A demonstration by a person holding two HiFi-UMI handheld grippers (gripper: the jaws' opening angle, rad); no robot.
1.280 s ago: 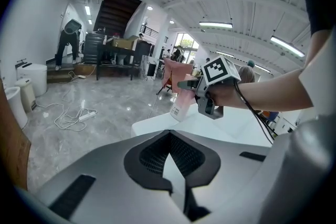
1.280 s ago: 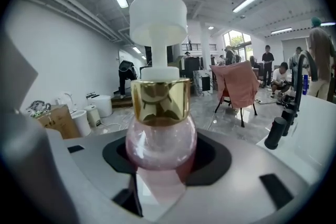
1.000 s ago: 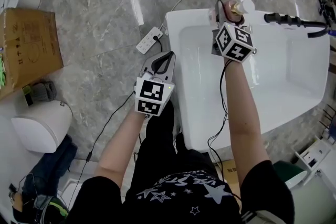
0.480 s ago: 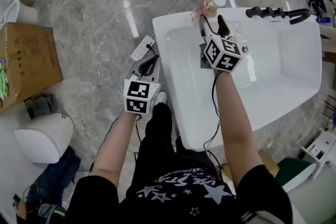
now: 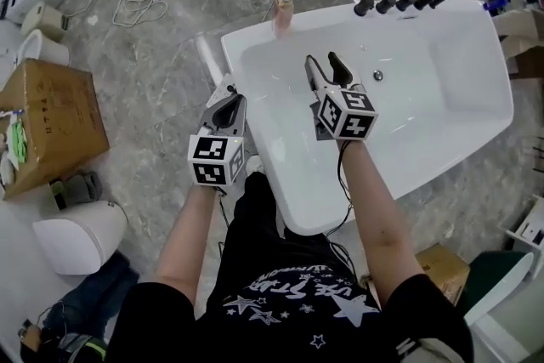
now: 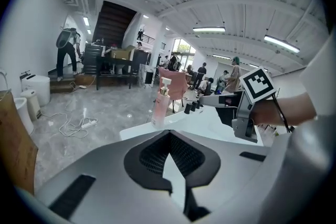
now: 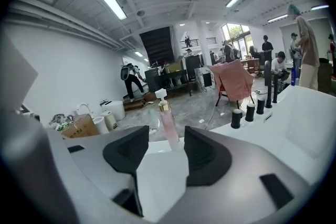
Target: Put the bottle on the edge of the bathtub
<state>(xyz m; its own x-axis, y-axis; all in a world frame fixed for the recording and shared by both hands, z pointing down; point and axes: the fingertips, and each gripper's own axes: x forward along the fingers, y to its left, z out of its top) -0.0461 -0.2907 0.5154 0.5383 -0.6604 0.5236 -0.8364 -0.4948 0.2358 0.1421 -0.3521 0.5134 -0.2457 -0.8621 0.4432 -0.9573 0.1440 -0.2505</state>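
Head view: both bare forearms reach up from the bottom of the frame, roughly parallel, elbows bent at the torso.
- Right gripper (image 5: 325,68): held over the white basin at frame centre, jaws pointing toward the upper edge. Jaws stand well apart and are closing, with nothing between the pads.
- Left gripper (image 5: 228,98): lower and left of centre, over the grey floor just beside the bathtub's (image 5: 323,14) left rim. Fingertips meet and it is empty.
- Bottle (image 5: 284,6): pink body, white pump cap, upright on the tub's rim near its upper-left corner, well apart from both grippers. The right gripper view lines it up beyond the gap between the jaws.
- Black taps (image 5: 399,2) stand along the same rim, toward the upper right.
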